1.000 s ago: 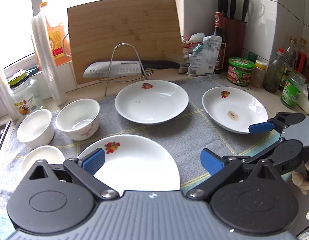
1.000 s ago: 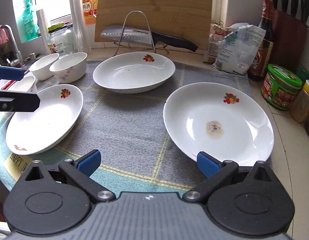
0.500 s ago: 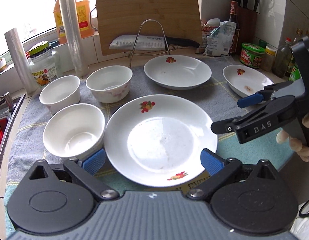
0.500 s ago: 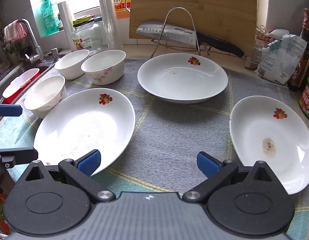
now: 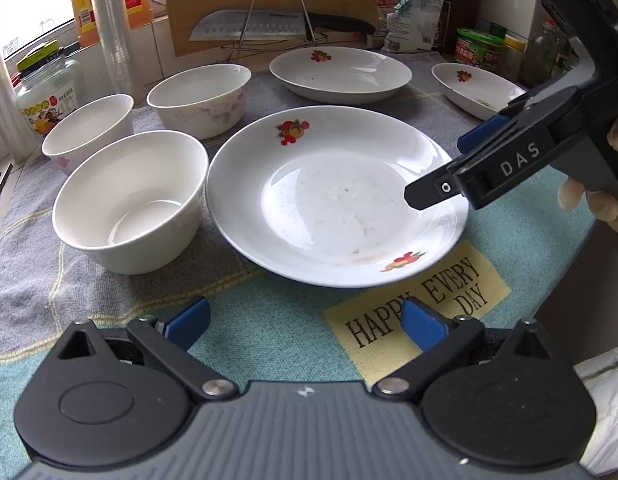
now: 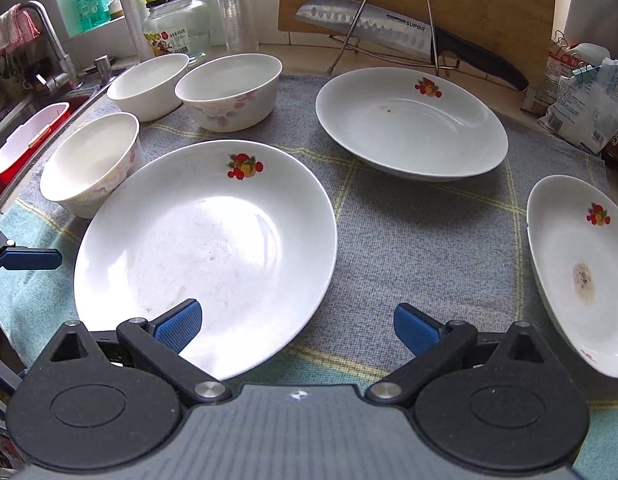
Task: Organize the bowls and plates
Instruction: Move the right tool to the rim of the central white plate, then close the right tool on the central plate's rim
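Note:
Three white plates with fruit prints lie on a grey-and-teal towel (image 5: 269,328): a near plate (image 5: 337,196) (image 6: 205,248), a far plate (image 5: 341,68) (image 6: 409,124) and a right plate (image 5: 477,84) (image 6: 577,272) with a brown stain. Three white bowls stand left of them: a near bowl (image 5: 129,200) (image 6: 89,164), a back-left bowl (image 5: 89,132) (image 6: 149,80) and a back-right bowl (image 5: 197,96) (image 6: 229,88). My left gripper (image 5: 305,320) is open and empty, just short of the near plate. My right gripper (image 6: 297,320) (image 5: 449,168) is open and empty, its left pad over the near plate's right rim.
A knife (image 6: 389,36) rests on a wire rack in front of a wooden cutting board (image 6: 489,4). A sink with a faucet (image 6: 49,40) lies left. A jar (image 5: 49,92) and a bag (image 6: 589,108) line the back. The towel's front edge (image 5: 549,300) meets the counter edge.
The left gripper has pulled back toward the front edge, so the near plate now lies ahead of its pads. The right gripper has swung left, from the stained plate to the near plate.

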Demonstrator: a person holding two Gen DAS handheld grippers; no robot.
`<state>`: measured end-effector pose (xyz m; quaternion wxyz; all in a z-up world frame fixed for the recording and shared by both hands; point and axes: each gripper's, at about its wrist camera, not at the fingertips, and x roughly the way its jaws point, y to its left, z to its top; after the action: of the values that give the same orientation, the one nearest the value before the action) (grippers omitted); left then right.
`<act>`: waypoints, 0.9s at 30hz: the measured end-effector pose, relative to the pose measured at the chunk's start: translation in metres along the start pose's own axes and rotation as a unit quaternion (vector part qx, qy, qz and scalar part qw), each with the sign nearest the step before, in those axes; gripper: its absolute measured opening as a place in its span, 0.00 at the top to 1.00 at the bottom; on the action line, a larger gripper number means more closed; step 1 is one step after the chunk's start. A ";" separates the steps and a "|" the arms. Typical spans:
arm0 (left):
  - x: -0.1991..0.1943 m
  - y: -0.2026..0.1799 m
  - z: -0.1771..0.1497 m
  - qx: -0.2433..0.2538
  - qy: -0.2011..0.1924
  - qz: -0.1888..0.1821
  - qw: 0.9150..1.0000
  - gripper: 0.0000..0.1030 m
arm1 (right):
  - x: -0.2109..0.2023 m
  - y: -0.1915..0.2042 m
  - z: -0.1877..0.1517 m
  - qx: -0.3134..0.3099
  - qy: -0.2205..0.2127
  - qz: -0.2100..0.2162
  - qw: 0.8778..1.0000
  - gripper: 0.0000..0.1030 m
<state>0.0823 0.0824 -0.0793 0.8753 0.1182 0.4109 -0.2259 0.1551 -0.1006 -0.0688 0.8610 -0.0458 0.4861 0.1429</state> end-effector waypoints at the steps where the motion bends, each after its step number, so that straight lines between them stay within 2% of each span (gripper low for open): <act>1: 0.002 0.000 -0.001 0.004 -0.001 -0.005 1.000 0.02 | 0.000 0.002 0.000 0.001 0.004 -0.001 1.000 0.00; 5: 0.010 -0.003 -0.002 0.007 -0.006 -0.016 1.000 0.02 | 0.002 0.007 -0.001 0.001 0.016 -0.007 1.000 0.00; 15: 0.016 -0.006 0.001 -0.011 -0.035 -0.003 0.999 0.01 | 0.022 0.013 0.013 -0.031 0.034 0.000 0.999 0.00; 20: 0.019 -0.011 0.002 -0.015 -0.045 0.002 0.999 0.01 | 0.032 0.011 0.026 -0.059 0.041 0.031 0.997 0.00; 27: 0.019 -0.009 0.003 0.004 -0.048 -0.013 0.999 0.01 | 0.039 0.009 0.037 -0.106 0.051 0.058 0.991 0.00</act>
<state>0.0906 0.0678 -0.0923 0.8907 0.1049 0.3688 -0.2442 0.2017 -0.0758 -0.0818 0.8157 -0.1153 0.5131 0.2410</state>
